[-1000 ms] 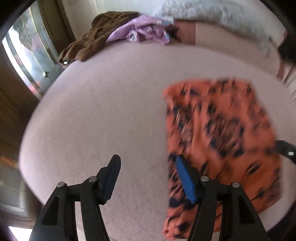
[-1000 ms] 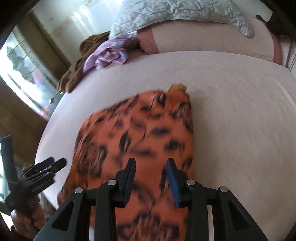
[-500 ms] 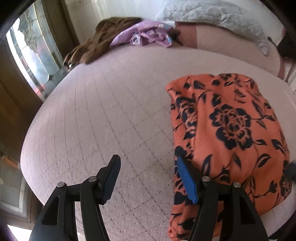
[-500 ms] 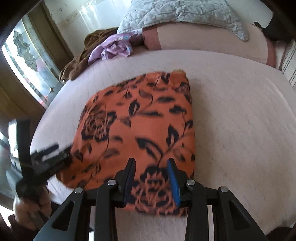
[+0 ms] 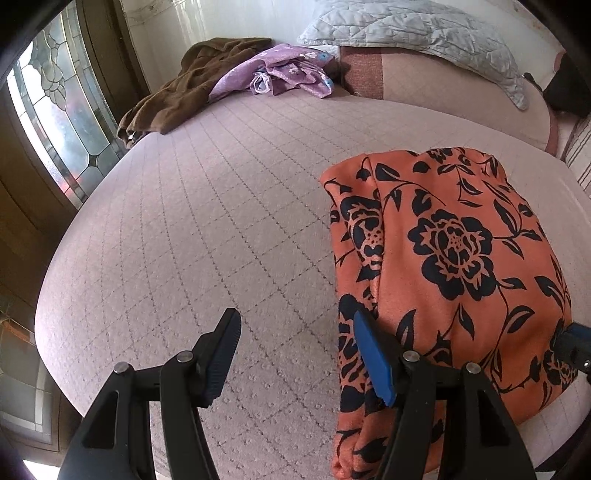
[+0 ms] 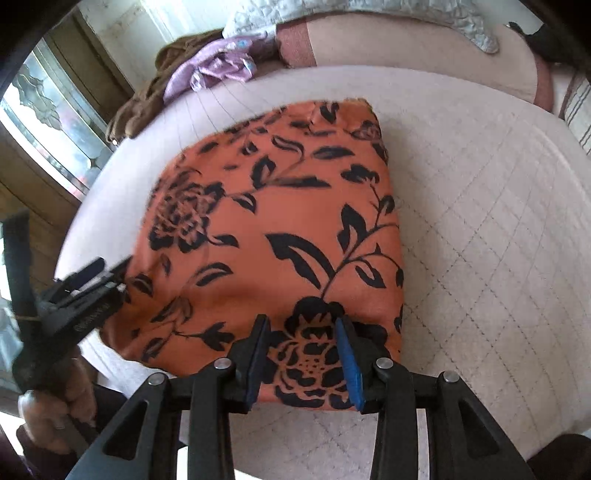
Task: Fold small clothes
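- Orange garment (image 6: 280,229) with black flower-and-leaf print, folded into a rough rectangle, lying flat on the bed near its front edge; soft matte weave, layered edges showing along the left side (image 5: 354,258) in the left wrist view.
- Left tongs (image 5: 295,354) spread wide, empty; blue-padded finger over the garment's left border, black ribbed finger above bare bedspread.
- Right tongs (image 6: 301,360) at the garment's near edge, parted to a moderate gap, flat blue and black pads straddling a printed black flower; grip on cloth not discernible, nothing clamped between the pads.
- Left tongs (image 6: 99,273) also visible from the right wrist view, tips at the garment's left border, held in a hand (image 6: 48,421).
- Bedspread (image 5: 207,221): pale pink, quilted in a diamond grid with small raised dots.
- Far corner: crumpled lilac floral cloth (image 5: 280,70) touching a heaped brown garment (image 5: 184,88).
- Behind: pink bolster (image 5: 424,85) under a grey-white quilted pillow (image 5: 413,29).
- Leaded-glass window (image 5: 62,110) in dark wood frame at left.
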Motion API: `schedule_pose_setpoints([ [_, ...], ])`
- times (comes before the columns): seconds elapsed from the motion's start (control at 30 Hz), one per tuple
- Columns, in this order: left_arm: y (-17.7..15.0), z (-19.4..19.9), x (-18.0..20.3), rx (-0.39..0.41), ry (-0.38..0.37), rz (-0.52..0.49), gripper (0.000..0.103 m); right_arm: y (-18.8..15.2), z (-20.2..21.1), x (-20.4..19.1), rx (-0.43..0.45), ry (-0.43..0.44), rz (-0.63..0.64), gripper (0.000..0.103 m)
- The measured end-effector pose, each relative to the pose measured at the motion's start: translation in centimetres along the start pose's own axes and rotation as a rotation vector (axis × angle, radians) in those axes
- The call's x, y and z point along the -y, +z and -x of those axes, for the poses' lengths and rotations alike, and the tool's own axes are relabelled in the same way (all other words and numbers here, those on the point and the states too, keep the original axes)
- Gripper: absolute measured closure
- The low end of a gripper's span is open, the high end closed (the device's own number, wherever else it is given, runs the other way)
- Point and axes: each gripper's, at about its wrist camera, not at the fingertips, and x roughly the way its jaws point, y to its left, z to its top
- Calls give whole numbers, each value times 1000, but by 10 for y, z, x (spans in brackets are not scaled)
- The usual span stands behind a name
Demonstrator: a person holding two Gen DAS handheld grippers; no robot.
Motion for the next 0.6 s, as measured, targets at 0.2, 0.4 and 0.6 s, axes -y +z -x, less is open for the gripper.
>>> schedule_pose_setpoints([
  [0.2,1,-4,-2,-19,-18,19,38,-1,-18,-16,-27,0,23,62],
  [0.4,-1,-7,-9,-31,-21,35,38,19,-17,-24,-44,9,41,60],
  [0.6,3,-7,-15,-26,-32,49,38,81,-14,-47,10,55,78,60],
])
